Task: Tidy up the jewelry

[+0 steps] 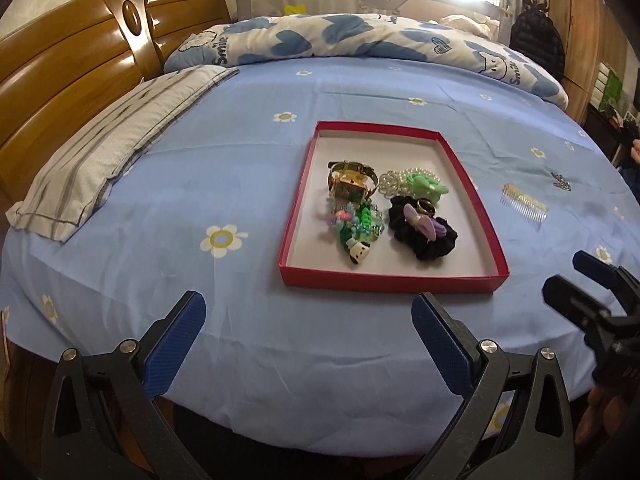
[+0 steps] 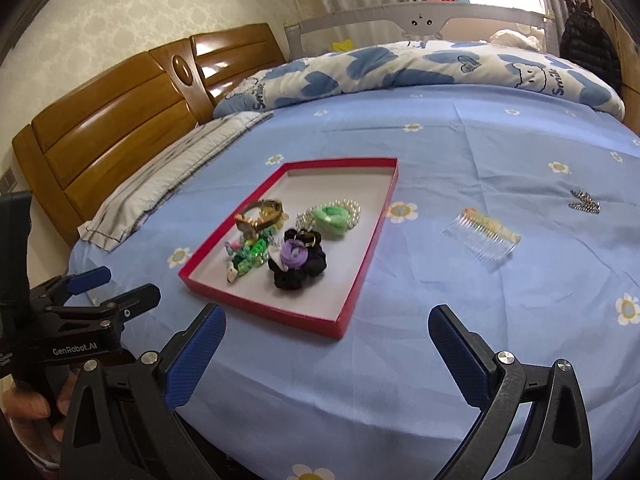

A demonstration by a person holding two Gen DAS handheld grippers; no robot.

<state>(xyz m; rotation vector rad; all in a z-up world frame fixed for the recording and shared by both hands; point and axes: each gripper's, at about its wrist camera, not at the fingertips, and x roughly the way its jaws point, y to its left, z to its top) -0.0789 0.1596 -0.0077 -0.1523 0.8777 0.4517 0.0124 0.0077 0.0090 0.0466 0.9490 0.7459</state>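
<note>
On blue bedsheet (image 1: 240, 176), rectangular red tray (image 1: 460, 280), clear toothed comb (image 2: 482, 242)

Home bedroom, bed (image 1: 248, 168) with floral sheet, wooden headboard (image 1: 72, 80), heart-print quilt (image 1: 320, 38)

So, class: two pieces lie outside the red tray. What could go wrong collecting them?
1. The clear comb lies flat on soft sheet; the open right tool may pinch fabric.
2. The small silver piece could slip out.
3. The tray is crowded at its near end; drops may tangle.
</note>
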